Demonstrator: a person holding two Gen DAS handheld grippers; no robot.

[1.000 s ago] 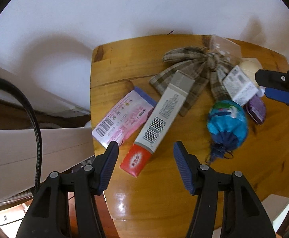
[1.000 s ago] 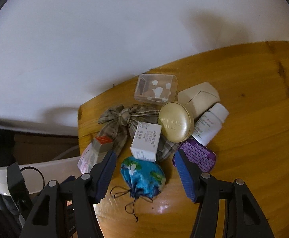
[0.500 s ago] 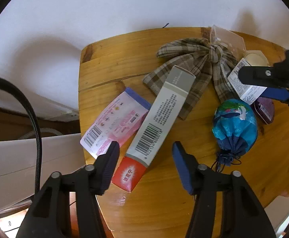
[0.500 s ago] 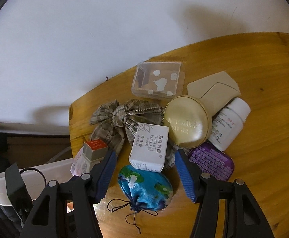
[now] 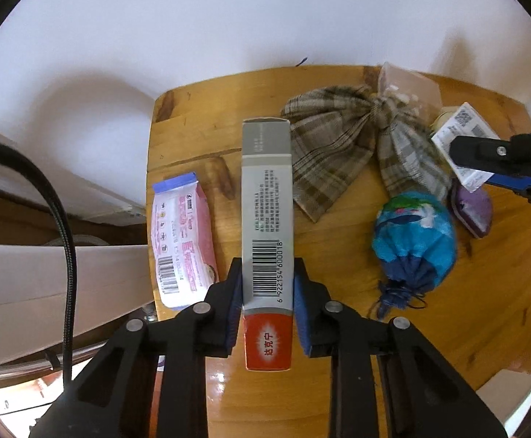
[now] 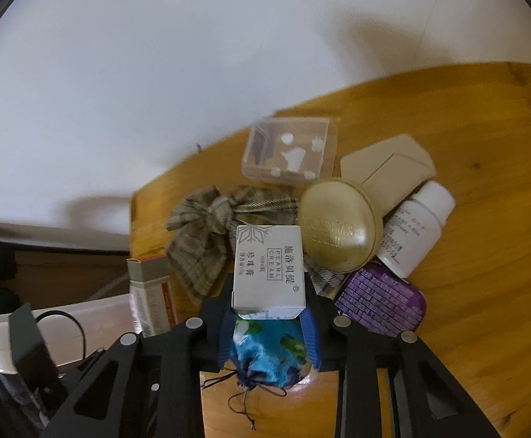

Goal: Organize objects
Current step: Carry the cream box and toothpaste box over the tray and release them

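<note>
The left gripper [image 5: 267, 303] has its blue-padded fingers [image 5: 235, 292] pressed against both long sides of a tall grey box [image 5: 267, 219] with a red end and a barcode, clamping it near that red end. The box points away from the camera over the wooden counter [image 5: 356, 376]. Just left of it lies a pink wipes packet [image 5: 181, 244] near the counter's left edge. To the right of the box spreads a plaid bow [image 5: 353, 146], and nearer, a blue drawstring pouch [image 5: 413, 242].

The right gripper [image 6: 269, 321] holds a small white cream box [image 6: 269, 273] between its fingers [image 6: 308, 335], the pads closed on the box's near end. The blue pouch sits directly beneath and nearer than this box. Just right of the fingers is a purple tin [image 6: 384, 303], with a white pill bottle [image 6: 413, 235] lying beyond it. A round gold compact [image 6: 338, 230] rests just beyond and right of the cream box, touching the bottle. Farther away stand a clear plastic case [image 6: 289, 151] and a beige card [image 6: 387, 168]. The plaid bow lies to the left of the cream box, and the grey box shows at the left edge of the counter.
</note>
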